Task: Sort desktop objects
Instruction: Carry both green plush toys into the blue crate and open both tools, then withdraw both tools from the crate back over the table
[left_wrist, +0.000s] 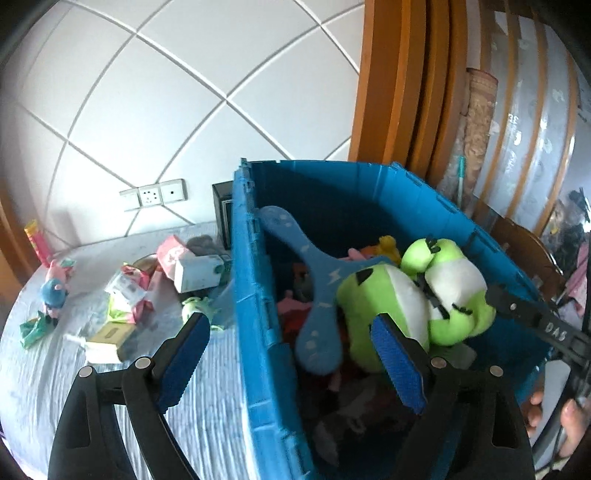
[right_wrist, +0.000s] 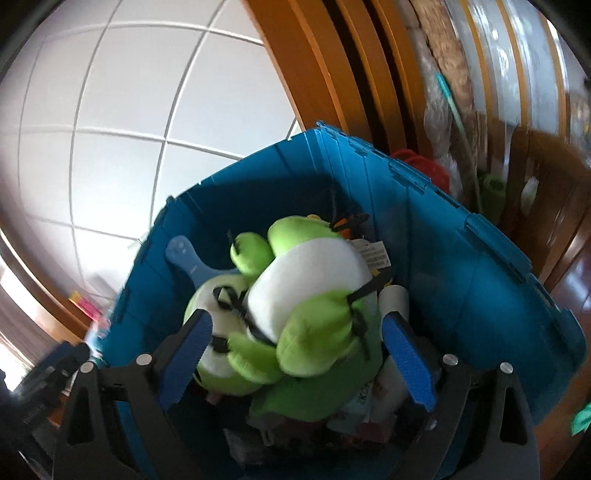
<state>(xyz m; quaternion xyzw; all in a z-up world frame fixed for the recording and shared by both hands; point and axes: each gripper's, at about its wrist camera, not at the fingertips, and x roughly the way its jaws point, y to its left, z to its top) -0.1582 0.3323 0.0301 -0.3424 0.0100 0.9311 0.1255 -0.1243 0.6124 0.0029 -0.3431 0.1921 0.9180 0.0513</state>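
A blue plastic crate (left_wrist: 258, 280) stands on the table, full of toys. A green and white plush frog (left_wrist: 417, 295) lies on top of the pile, next to a blue paddle-shaped toy (left_wrist: 317, 295). My left gripper (left_wrist: 291, 354) is open and empty, its jaws straddling the crate's left wall. My right gripper (right_wrist: 299, 354) is open above the crate (right_wrist: 461, 280), with the plush frog (right_wrist: 306, 295) lying between and below its pads, apart from them. The right gripper's black arm (left_wrist: 539, 325) also shows in the left wrist view.
Small cartons (left_wrist: 195, 273), packets and a blue toy figure (left_wrist: 53, 295) lie scattered on the pale tablecloth (left_wrist: 207, 424) left of the crate. A white tiled wall with sockets (left_wrist: 155, 194) is behind. A wooden door frame (left_wrist: 399, 81) stands to the right.
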